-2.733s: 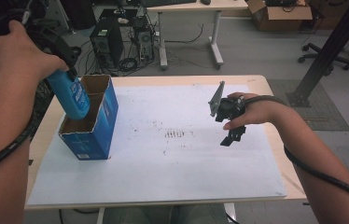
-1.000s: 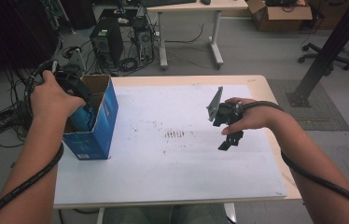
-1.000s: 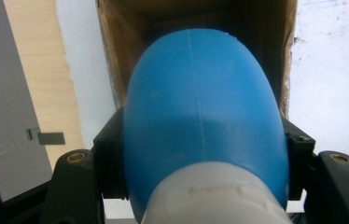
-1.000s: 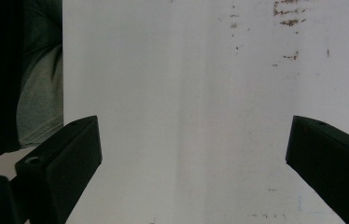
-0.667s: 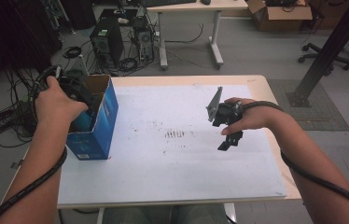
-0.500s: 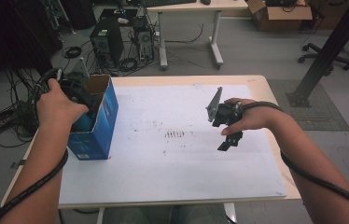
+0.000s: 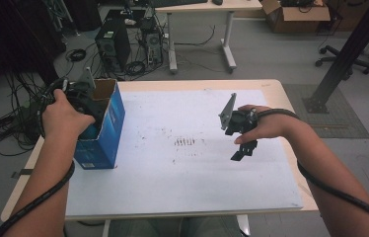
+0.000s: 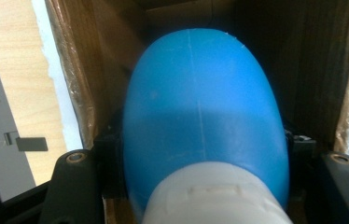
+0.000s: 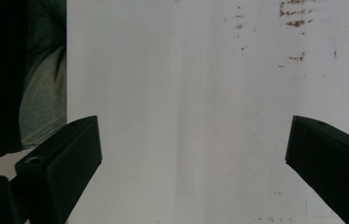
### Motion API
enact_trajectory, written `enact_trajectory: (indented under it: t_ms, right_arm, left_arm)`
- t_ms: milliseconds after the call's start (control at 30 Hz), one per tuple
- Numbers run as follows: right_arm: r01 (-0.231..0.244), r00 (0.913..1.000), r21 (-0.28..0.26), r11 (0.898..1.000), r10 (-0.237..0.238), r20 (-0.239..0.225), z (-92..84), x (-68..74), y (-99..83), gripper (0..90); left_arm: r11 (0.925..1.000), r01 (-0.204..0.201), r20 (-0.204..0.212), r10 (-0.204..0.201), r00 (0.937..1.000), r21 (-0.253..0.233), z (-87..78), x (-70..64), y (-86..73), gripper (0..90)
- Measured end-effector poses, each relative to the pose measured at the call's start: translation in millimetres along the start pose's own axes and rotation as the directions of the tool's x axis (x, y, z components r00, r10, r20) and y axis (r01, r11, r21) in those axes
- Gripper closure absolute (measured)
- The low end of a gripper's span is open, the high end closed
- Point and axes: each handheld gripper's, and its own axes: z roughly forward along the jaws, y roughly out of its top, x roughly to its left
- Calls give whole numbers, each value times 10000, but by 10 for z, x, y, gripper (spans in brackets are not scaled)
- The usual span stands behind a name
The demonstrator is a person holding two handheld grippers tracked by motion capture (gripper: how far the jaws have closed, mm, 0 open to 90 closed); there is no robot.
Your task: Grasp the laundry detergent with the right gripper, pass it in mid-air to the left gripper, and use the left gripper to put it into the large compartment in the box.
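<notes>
While the left gripper sits down in the open top of the blue cardboard box, its jaws are clamped on a blue plastic bottle with a white cap. Left gripper view: bottle body runs away from the camera into the box, brown inner walls on both sides, a black jaw against each flank of the bottle, cap end nearest the lens. Bottle is inside the box; can't tell whether it touches the bottom.

Box stands upright at the left edge of the table, on the white sheet that covers most of the top. Left hand wraps the gripper from the near side, cable trailing back along the forearm.

Right gripper hangs over the right half of the sheet, well apart from the box, held by the right hand, grey plate on top tilted up. Right gripper view: jaws spread wide, nothing between them, bare white sheet below with a few brown scuff marks.

Floor behind the table: computer towers and loose cables, second desk farther back.
</notes>
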Motion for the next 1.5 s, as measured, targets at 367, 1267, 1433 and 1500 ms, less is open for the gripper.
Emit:
enact_trajectory:
  t_ms: [367, 1267, 1433, 1500]
  right_arm:
    - [-75, 10000, -3, 10000, 75, -5, -2, -5, -22, 37]
    - [-86, 10000, -87, 9999, 86, 20, -14, 4, -32, 36]
    - [-84, 10000, -98, 9999, 84, 14, -7, 9, -41, 38]
    - [-88, 10000, -117, 9999, 88, 29, -12, 9, -50, 37]
  left_arm:
    - [9997, 13, 13, -13, 10000, 238, 82, 1, 18, 373]
    - [9996, 62, 222, -68, 9997, 261, 124, 46, 14, 368]
    - [9998, 104, 253, -109, 9996, 187, 116, 44, 12, 362]
    - [9999, 135, 259, -137, 9996, 86, 103, 45, 9, 350]
